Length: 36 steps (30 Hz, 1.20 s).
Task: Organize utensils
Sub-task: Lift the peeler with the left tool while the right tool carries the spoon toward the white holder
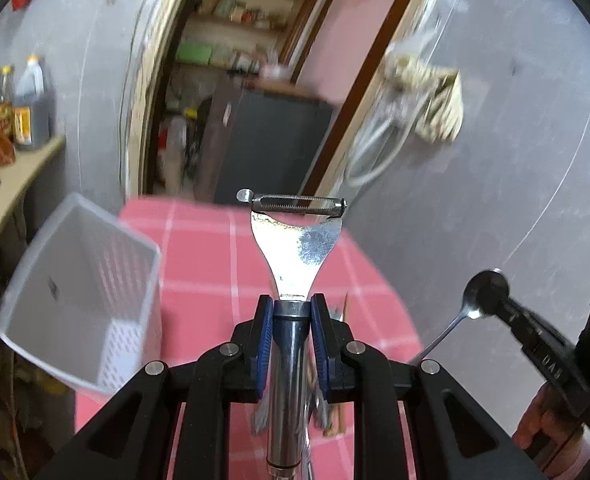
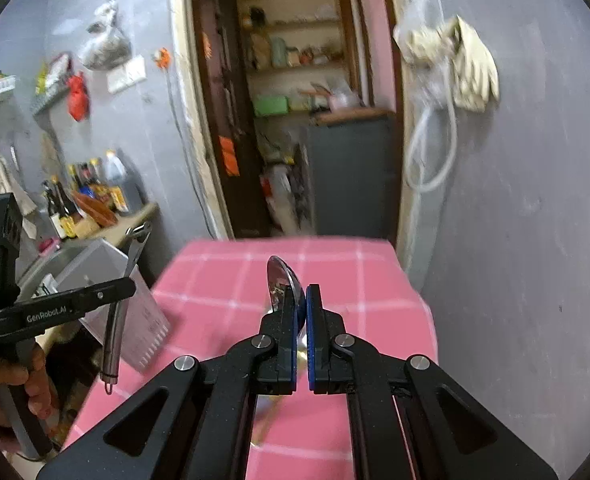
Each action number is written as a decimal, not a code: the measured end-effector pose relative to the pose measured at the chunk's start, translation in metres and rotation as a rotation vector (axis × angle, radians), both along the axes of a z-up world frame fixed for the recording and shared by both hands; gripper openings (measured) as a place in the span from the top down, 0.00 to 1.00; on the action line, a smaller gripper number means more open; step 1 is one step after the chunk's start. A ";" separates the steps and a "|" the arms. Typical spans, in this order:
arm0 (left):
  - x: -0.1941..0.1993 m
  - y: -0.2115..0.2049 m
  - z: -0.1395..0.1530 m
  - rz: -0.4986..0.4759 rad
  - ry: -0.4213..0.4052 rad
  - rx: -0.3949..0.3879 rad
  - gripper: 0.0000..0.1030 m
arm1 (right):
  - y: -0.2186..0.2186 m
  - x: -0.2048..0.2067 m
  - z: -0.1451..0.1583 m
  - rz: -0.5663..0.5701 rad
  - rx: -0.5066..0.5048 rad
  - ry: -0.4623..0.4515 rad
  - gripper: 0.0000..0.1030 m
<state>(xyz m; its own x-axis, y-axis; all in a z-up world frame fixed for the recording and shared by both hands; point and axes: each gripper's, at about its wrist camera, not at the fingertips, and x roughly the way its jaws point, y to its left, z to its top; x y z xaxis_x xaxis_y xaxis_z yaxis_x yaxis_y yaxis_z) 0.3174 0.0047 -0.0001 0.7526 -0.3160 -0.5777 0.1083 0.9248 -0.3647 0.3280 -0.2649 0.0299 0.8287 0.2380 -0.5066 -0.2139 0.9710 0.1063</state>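
Note:
My left gripper (image 1: pixel 291 308) is shut on a steel peeler (image 1: pixel 295 236), blade end pointing forward, held above the pink checked table (image 1: pixel 207 256). A white perforated utensil holder (image 1: pixel 83 296) stands tilted-looking at the left of the table, open and empty inside. My right gripper (image 2: pixel 302 300) is shut on a metal spoon (image 2: pixel 281 280), bowl forward above the table. In the left wrist view the right gripper (image 1: pixel 495 300) with the spoon (image 1: pixel 483 292) sits at the right. In the right wrist view the left gripper (image 2: pixel 131 280) holds the peeler (image 2: pixel 123 300) beside the holder (image 2: pixel 135 312).
More utensils (image 1: pixel 335 400) lie on the table under my left gripper, partly hidden. A counter with sauce bottles (image 2: pixel 87 200) stands left of the table. A doorway to a pantry with a dark cabinet (image 2: pixel 351 172) lies ahead. A grey wall with hanging gloves (image 2: pixel 467 68) is at the right.

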 end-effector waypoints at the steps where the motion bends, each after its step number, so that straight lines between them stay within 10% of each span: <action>1: 0.001 0.006 0.007 0.008 -0.023 -0.010 0.82 | 0.008 0.000 0.010 0.013 0.006 -0.021 0.96; 10: 0.008 0.078 0.047 0.156 -0.190 -0.026 0.82 | 0.101 0.017 0.061 0.155 0.030 -0.152 0.96; 20: 0.007 0.140 0.017 0.234 -0.330 -0.079 0.82 | 0.192 0.034 0.040 0.250 -0.050 -0.139 0.96; 36: -0.004 0.141 -0.028 0.155 -0.252 -0.047 0.82 | 0.223 0.053 -0.021 0.361 -0.071 0.028 0.95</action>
